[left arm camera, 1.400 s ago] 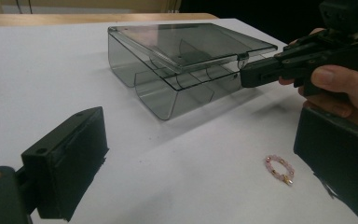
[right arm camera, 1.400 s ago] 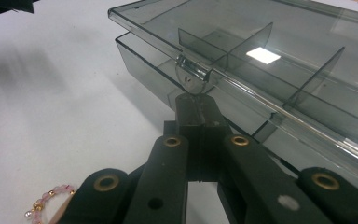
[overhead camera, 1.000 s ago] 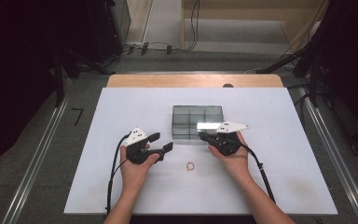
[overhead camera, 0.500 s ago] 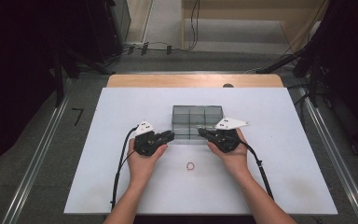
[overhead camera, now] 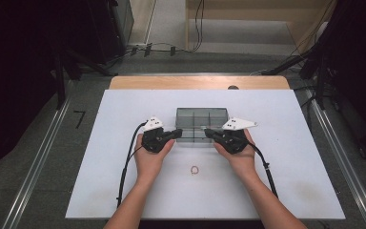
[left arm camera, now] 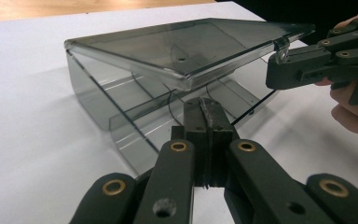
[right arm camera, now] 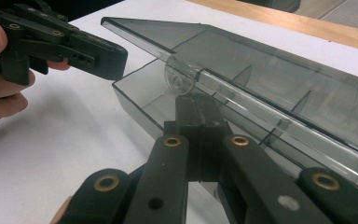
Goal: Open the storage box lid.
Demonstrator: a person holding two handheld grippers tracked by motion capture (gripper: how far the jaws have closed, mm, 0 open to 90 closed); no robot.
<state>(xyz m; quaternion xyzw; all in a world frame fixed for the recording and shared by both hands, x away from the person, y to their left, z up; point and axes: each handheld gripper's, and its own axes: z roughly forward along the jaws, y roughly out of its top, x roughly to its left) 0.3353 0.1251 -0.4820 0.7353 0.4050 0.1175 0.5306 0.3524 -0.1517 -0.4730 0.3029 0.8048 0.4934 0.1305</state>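
Smoky clear plastic, that compartment box [overhead camera: 201, 125], sitting mid-table on the white board [overhead camera: 100, 157] with its hinged lid [left arm camera: 186, 46] part-raised. The right gripper [overhead camera: 210, 133] is clamped on the small latch tab [right arm camera: 181, 80] at the lid's front edge. The left gripper [overhead camera: 177, 134] has just been closing; its jaws are now pressed together with nothing between them, tips right at the base's front wall [left arm camera: 135, 135]. The box looks light, stiff and slick, likely to skid on the board, so the base wants pinning while the tab does the lifting. A small ring [overhead camera: 194, 170] lies nearer the person.
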